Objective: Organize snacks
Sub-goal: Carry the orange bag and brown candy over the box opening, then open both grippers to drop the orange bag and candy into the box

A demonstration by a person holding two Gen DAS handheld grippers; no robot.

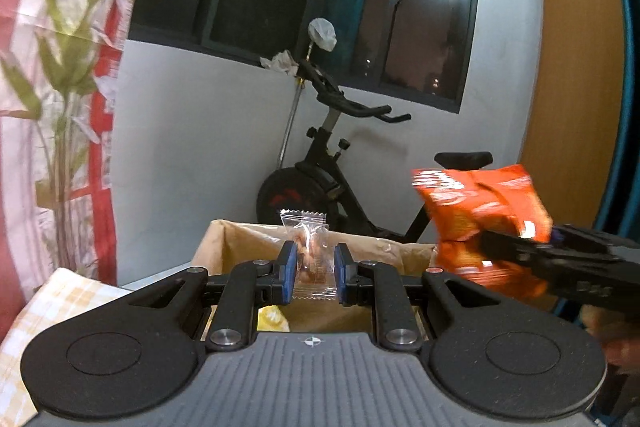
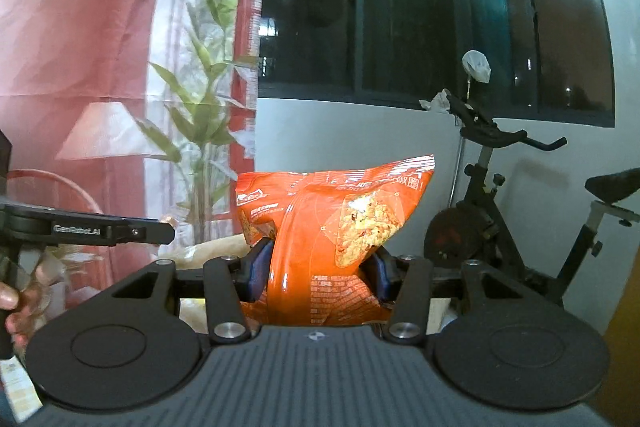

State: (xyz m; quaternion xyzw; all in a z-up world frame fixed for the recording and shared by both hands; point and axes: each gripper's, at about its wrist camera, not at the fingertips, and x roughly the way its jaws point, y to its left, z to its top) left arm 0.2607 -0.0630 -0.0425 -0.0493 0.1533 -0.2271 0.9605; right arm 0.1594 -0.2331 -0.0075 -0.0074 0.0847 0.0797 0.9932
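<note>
Both held up over the brown box point(image 1: 224, 247) to drop in: left gripper point(image 1: 315, 273) pinching the little clear packet point(image 1: 307, 247), right gripper point(image 2: 318, 273) squeezing the orange bag point(image 2: 332, 227).

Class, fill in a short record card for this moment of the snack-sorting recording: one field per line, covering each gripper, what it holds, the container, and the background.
left gripper: shut on clear snack packet
right gripper: shut on orange snack bag
container: paper-lined box, open, ahead of the left gripper
position of bag: held in the air, right of the box in the left wrist view
background: exercise bike, dark window
</note>
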